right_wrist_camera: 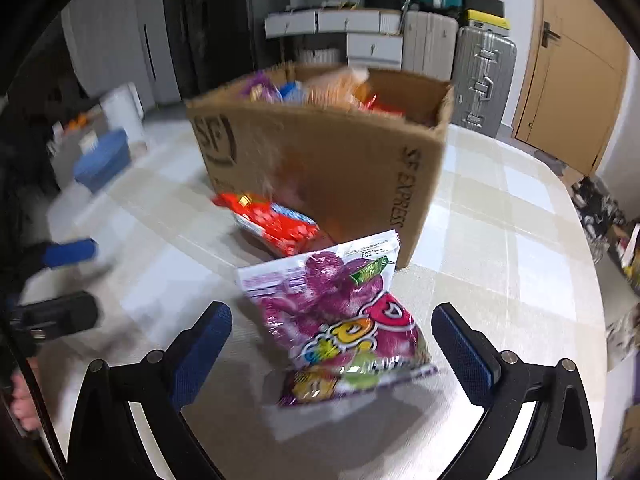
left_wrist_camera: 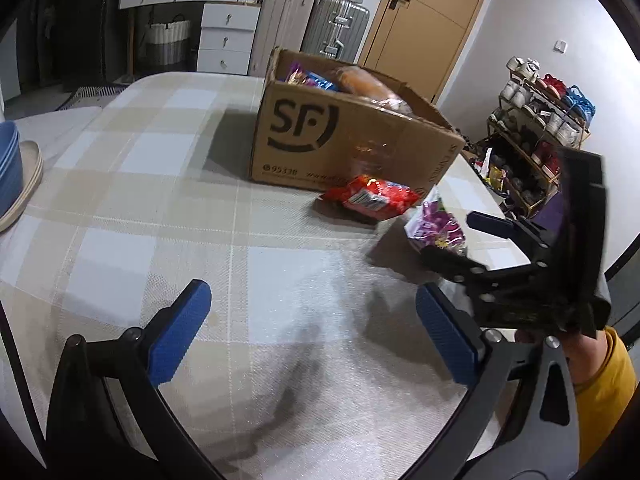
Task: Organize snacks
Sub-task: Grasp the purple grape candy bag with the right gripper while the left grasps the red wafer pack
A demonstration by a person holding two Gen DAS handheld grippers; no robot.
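Note:
An open cardboard box (left_wrist_camera: 352, 140) (right_wrist_camera: 320, 168) marked SF stands on the table with several snack packs inside. A red snack bag (left_wrist_camera: 370, 196) (right_wrist_camera: 274, 220) lies against the box's front. Beside it lies a purple candy bag (left_wrist_camera: 438, 226) (right_wrist_camera: 340, 320). My right gripper (right_wrist_camera: 332, 348) is open, its blue pads either side of the purple bag without touching it. In the left wrist view the right gripper (left_wrist_camera: 460, 244) reaches to that bag from the right. My left gripper (left_wrist_camera: 312, 340) is open over bare tablecloth, with nothing between its fingers.
A checked cloth covers the table (left_wrist_camera: 160, 200). Stacked blue and beige bowls (left_wrist_camera: 12, 172) sit at the table's left edge. Behind are white drawers (left_wrist_camera: 228, 36), suitcases (left_wrist_camera: 336, 28), a wooden door (left_wrist_camera: 424, 20) and a shoe rack (left_wrist_camera: 536, 132) to the right.

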